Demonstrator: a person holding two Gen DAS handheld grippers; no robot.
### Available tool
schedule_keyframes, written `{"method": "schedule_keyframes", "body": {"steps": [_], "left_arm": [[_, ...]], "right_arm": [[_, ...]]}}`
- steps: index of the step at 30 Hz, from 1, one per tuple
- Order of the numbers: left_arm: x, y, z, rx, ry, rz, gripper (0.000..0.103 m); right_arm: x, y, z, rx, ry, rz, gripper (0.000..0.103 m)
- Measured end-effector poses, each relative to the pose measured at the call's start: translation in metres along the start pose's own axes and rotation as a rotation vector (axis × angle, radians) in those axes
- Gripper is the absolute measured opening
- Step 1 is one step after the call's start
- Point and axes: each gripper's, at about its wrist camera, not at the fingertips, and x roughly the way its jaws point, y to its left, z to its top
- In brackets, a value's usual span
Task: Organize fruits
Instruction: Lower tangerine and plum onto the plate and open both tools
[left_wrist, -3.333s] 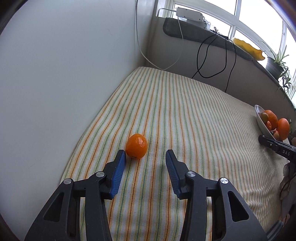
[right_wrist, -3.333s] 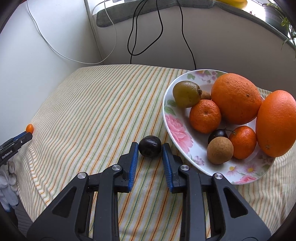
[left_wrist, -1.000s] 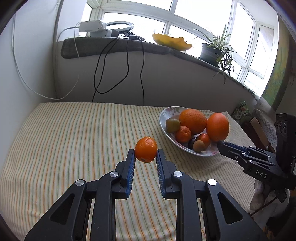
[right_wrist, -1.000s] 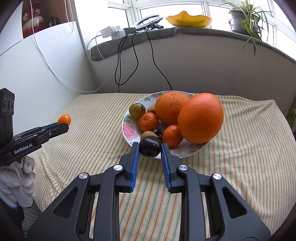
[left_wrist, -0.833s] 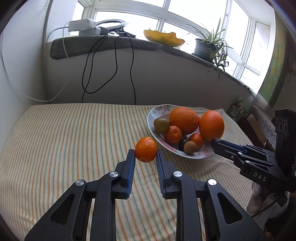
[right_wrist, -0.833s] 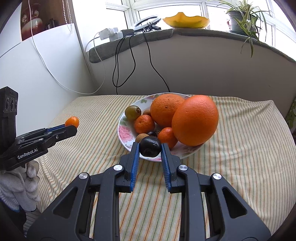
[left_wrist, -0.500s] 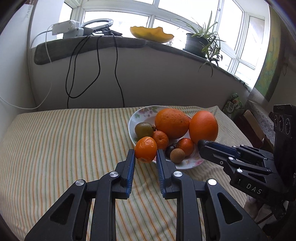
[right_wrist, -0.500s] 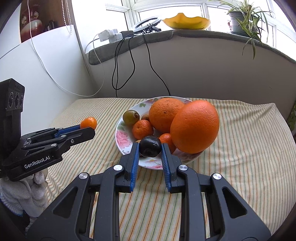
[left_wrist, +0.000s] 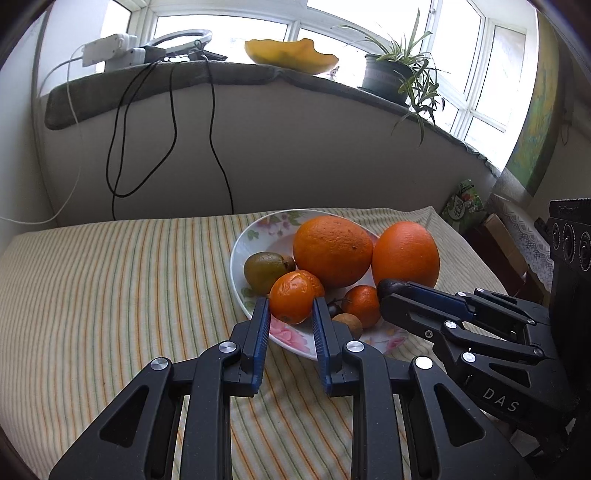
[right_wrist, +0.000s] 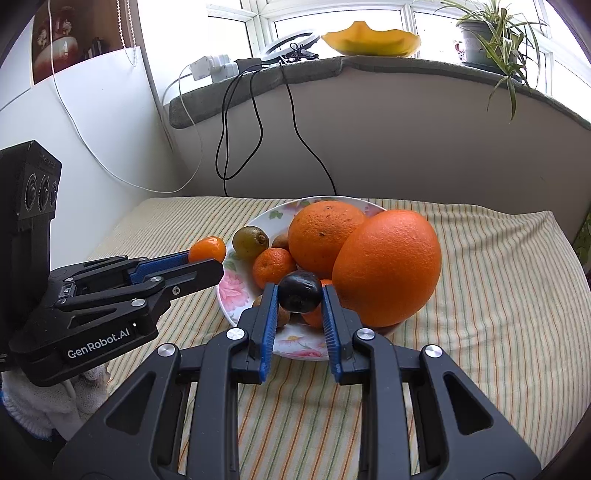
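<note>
Daylit room: striped cloth (left_wrist: 110, 295) covering the table, grey-padded windowsill (left_wrist: 221, 74) bearing a potted plant (left_wrist: 388, 77), yellow dish (right_wrist: 369, 40) and power strip (left_wrist: 107, 50), black cables (right_wrist: 255, 122) hanging down.

**What you cannot see from here**

In your left wrist view, the small tangerine (left_wrist: 291, 301) between the jaws covers part of the tangerine behind it (left_wrist: 314, 282) and the near rim of the flowered plate (left_wrist: 243, 236). A dark fruit (left_wrist: 334, 304) shows only as a sliver beside the right pad. The right gripper (left_wrist: 391, 291) hides most of the dark plum (left_wrist: 388, 283) it carries.

In your right wrist view, the plum (right_wrist: 299, 291) and pads cover the fruits at the plate's front; one brown fruit (right_wrist: 282, 317) peeks out, kind unclear. The big oranges (right_wrist: 388, 266) hide the plate's far side. Your gloved hand (right_wrist: 33, 410) is cut off at the left edge.
</note>
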Motion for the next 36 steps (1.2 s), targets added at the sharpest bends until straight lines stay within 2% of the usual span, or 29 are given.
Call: {"method": "schedule_keyframes", "body": {"steps": [12,29,36], "left_arm": [[0.011,-0.001,-0.002,0.001,0.024,0.004,0.021],[0.01,-0.002,-0.001,0.004,0.025,-0.004,0.022],[0.009,-0.002,-0.001,0.004,0.022,0.0,0.022]], "right_arm": [[0.012,0.003,0.005,-0.021,0.019,-0.005,0.025],[0.008,0.003,0.006,-0.026,0.01,-0.022,0.026],[0.004,0.006,0.006,-0.039,0.003,-0.014,0.035]]}}
